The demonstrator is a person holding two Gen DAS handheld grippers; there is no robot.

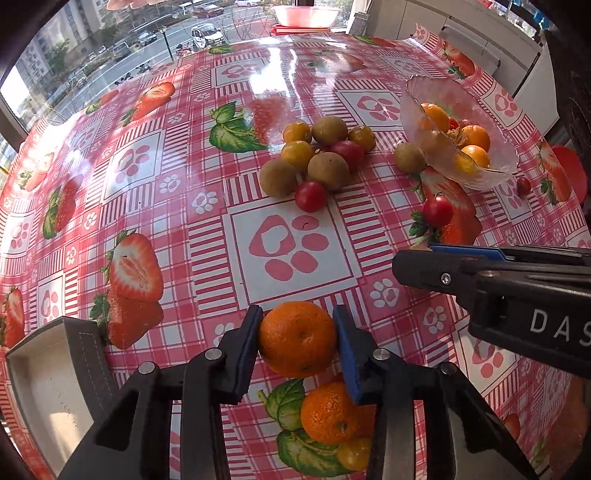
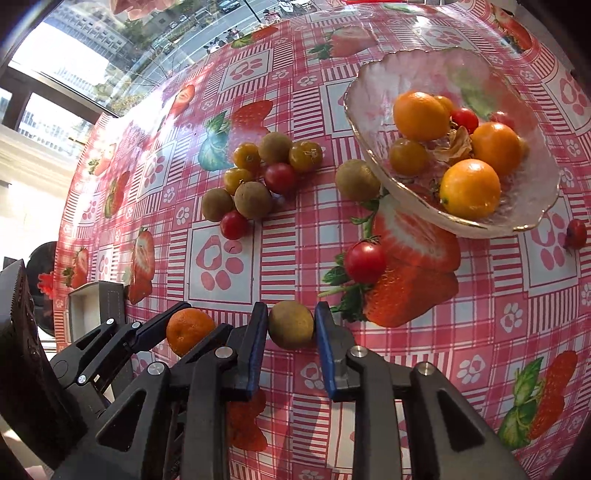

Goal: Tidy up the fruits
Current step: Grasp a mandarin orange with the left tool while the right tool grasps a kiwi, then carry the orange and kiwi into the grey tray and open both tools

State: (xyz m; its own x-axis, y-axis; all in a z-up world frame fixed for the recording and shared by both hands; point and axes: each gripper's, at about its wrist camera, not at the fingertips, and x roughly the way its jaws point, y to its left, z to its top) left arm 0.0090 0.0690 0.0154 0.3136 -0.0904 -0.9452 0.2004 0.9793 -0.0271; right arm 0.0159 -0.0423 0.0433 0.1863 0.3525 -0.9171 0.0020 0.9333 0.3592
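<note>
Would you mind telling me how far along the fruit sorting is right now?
Partly done. The glass bowl already holds several oranges and small tomatoes. In hand: the left gripper is shut on a mandarin, the right gripper on a brown longan. Left: the loose cluster and a red tomato on the tablecloth.

We seem to be in a home dining spot, high in a flat: a table [image 1: 184, 206] under a strawberry-print oilcloth, a glass fruit bowl [image 2: 476, 221], and a window [image 1: 122, 40] overlooking a street with parked cars [image 1: 207, 35].
</note>
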